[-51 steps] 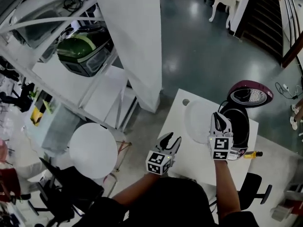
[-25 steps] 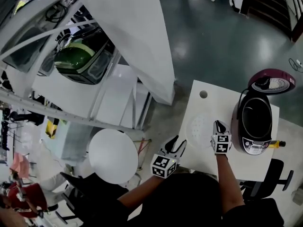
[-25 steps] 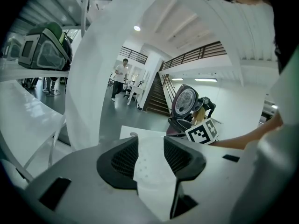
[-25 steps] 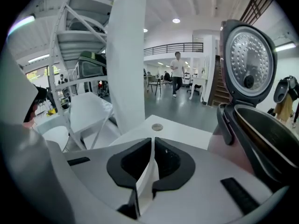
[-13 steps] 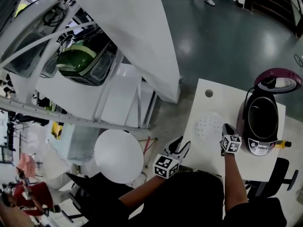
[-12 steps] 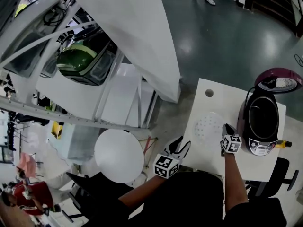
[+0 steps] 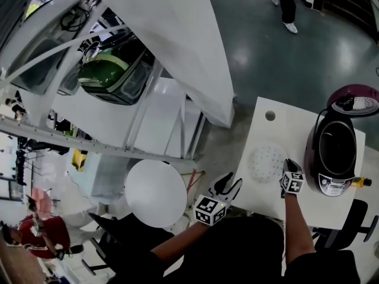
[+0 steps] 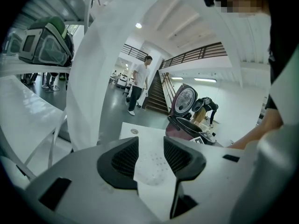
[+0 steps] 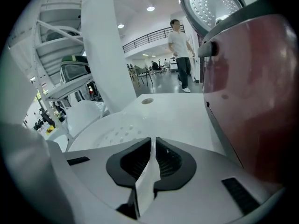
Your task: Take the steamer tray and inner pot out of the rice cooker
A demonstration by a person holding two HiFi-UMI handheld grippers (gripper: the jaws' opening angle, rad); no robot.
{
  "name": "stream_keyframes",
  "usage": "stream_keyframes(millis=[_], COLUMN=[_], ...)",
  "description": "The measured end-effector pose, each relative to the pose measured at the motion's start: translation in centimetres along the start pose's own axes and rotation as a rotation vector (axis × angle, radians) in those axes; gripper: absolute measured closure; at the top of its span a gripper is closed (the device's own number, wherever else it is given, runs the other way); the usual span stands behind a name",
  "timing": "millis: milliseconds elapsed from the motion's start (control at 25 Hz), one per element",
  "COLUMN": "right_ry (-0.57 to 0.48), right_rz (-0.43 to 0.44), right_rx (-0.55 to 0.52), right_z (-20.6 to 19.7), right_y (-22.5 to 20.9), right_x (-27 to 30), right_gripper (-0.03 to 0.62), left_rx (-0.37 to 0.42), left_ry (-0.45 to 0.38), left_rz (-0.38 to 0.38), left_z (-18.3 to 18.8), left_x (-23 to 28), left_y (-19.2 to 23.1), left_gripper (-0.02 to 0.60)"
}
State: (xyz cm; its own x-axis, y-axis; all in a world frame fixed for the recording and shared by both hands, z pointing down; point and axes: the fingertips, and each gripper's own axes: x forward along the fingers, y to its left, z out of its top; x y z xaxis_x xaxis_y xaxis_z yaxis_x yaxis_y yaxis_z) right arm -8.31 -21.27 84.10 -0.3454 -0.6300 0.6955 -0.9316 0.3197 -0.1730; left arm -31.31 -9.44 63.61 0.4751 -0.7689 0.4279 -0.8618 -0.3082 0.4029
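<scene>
Steamer tray [image 7: 266, 161]: lying flat on the white table [image 7: 284, 132], out of the cooker and just left of the rice cooker [image 7: 334, 158] in the head view. Pinching its near rim with the right gripper [image 7: 288, 164], jaws nearly together on the thin white edge, having just been opening a touch. Holding the left gripper [image 7: 228, 186] off the table's near left corner, over the floor, jaws apart with nothing between them. Leaving the dark inner pot [image 7: 336, 147] sitting in the maroon cooker body, with the lid [image 7: 355, 104] standing open at the far side. Sharing the tabletop with a round hole [image 7: 270, 115] near the far corner and a small yellow-tipped thing [image 7: 362, 182] just beside the cooker's front. Looking down on a glossy dark floor [image 7: 266, 52], with a person [image 7: 287, 2] walking across it far off. Facing a broad white column [image 7: 183, 46] to the left, and beyond it white shelving [image 7: 89, 123] bearing a green and black appliance [image 7: 112, 70]. Standing between a round white top [image 7: 155, 192] and a dark office chair [image 7: 358, 218]. Catching a staircase [image 8: 156, 94] in the left gripper view.
</scene>
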Motion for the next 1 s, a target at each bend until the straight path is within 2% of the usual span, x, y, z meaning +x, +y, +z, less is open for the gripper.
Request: stream_keyframes(millis=[280, 440, 560, 800, 1000], right_ry=[0.017, -0.003, -0.032, -0.15, -0.24], right_rz=[-0.022, -0.007, 0.046, 0.162, 0.231], right_rx=[-0.062, -0.111, -0.139, -0.158, -0.115], right_z=[-0.5, 0.5, 1.6, 5.6, 9.3], right_y=[0.4, 1.4, 3.1, 7.5, 7.6], right_x=[-0.6, -2.3, -4.4, -10.0, -14.5], right_gripper=[0.576, 0.576, 0.576, 0.579, 0.583], left_rx=[-0.001, 0.035, 0.028, 0.026, 0.068], left_ry=[0.008, -0.009, -0.043, -0.062, -0.085], left_rz=[0.01, -0.016, -0.035, -0.091, -0.142], left_z=[-0.8, -0.3, 0.5, 1.3, 2.8], left_x=[-1.0, -0.7, -0.1, 1.4, 3.5], left_y=[-0.1, -1.4, -2.2, -4.3, -7.1], left_gripper=[0.434, 0.434, 0.439, 0.507, 0.534])
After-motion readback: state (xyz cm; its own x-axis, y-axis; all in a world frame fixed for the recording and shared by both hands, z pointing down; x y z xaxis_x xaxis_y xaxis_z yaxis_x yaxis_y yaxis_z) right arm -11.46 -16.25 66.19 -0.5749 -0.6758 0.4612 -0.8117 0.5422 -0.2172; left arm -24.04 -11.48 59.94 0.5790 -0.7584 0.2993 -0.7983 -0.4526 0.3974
